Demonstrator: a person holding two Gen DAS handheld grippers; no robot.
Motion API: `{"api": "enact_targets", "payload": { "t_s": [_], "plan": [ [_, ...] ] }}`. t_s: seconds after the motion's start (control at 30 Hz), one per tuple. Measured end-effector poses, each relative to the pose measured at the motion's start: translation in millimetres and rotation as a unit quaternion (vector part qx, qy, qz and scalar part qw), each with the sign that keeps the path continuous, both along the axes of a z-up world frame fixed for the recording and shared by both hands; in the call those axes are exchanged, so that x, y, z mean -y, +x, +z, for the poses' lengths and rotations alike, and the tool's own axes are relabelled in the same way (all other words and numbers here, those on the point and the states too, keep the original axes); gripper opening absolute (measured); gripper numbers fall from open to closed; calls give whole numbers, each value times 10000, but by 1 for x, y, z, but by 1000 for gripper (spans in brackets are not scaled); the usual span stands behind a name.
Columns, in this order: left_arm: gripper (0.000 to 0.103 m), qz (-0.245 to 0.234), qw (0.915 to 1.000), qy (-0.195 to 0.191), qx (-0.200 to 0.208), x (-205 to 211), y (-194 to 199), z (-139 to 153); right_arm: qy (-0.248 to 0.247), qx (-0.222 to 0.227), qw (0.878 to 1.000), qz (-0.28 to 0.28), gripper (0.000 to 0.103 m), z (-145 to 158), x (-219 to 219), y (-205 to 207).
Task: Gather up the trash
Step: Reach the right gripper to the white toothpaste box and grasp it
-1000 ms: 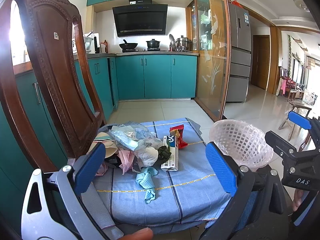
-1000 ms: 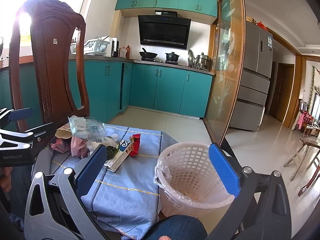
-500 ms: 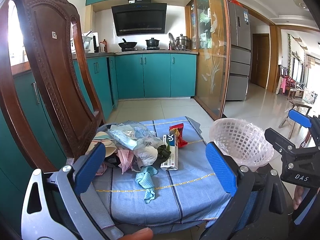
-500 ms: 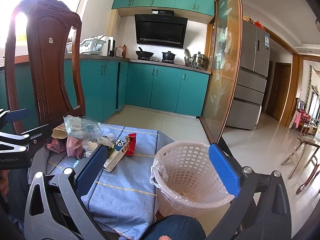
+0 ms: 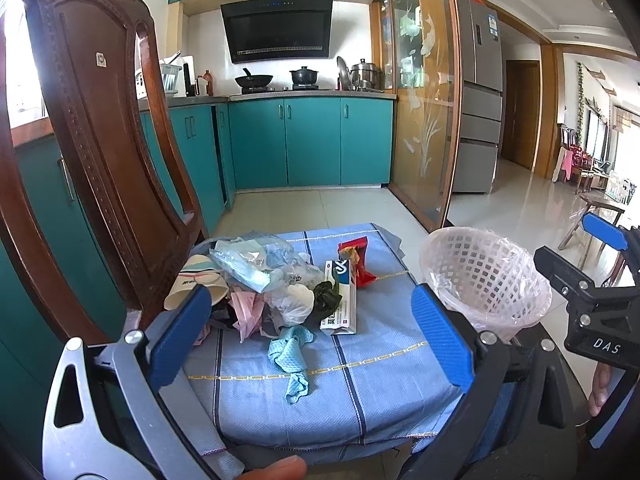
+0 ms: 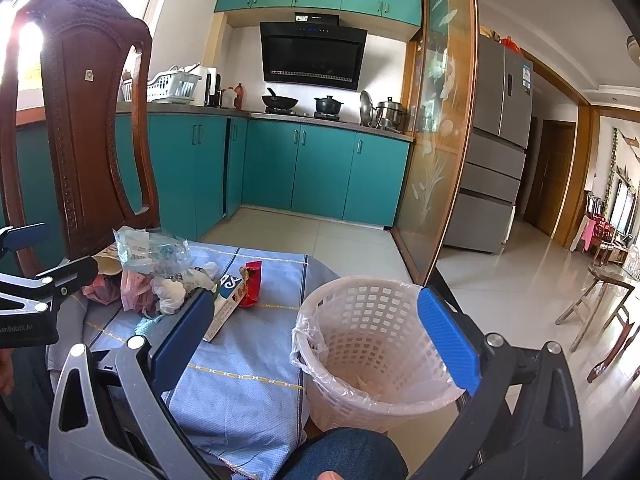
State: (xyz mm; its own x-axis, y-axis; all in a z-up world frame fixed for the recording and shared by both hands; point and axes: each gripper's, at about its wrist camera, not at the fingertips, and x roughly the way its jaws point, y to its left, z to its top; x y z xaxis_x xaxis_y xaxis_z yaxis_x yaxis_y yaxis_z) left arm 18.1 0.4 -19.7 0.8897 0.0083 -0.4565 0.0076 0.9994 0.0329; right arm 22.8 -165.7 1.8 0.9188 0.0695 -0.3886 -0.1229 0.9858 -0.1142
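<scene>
Two grippers, both mine, both with jaws spread wide and nothing between the blue pads. Left gripper [image 5: 312,336] hangs over the near edge of the blue cloth [image 5: 360,392], pointing at the trash pile [image 5: 276,288]. Right gripper [image 6: 316,340] hangs over the near side of the basket [image 6: 372,344], its right pad above the rim, its left pad above the cloth.

Pile sits at the far left of the cloth, close against the wooden chair [image 5: 100,140]. In it I make out:
- paper cup [image 5: 192,284] on its side, leftmost
- clear plastic bag [image 5: 248,264] on top
- pink paper scraps [image 5: 248,312]
- white crumpled wad [image 5: 296,304]
- dark green scrap [image 5: 326,300] touching the box
- white box [image 5: 342,300] lying flat, right edge of the pile
- red wrapper [image 5: 358,260] just beyond the box, touching it
- light blue rag [image 5: 292,356] nearest me, trailing off the pile toward the near edge

Basket is white lattice plastic with a clear liner [image 6: 304,340] folded over the rim. It stands on the floor just right of the cloth. I cannot tell what, if anything, lies at the bottom.

From the left wrist view the right gripper shows at far right, beside the basket. Teal cabinets [image 6: 320,168] stand far behind.
</scene>
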Motion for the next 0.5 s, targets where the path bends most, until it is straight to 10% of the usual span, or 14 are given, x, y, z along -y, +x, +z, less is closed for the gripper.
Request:
{"api": "enact_targets", "payload": {
  "t_s": [0.5],
  "plan": [
    [100, 602, 9956, 483, -535, -17, 23, -49, 659, -266, 9952, 670, 100, 8, -13, 117]
  ]
}}
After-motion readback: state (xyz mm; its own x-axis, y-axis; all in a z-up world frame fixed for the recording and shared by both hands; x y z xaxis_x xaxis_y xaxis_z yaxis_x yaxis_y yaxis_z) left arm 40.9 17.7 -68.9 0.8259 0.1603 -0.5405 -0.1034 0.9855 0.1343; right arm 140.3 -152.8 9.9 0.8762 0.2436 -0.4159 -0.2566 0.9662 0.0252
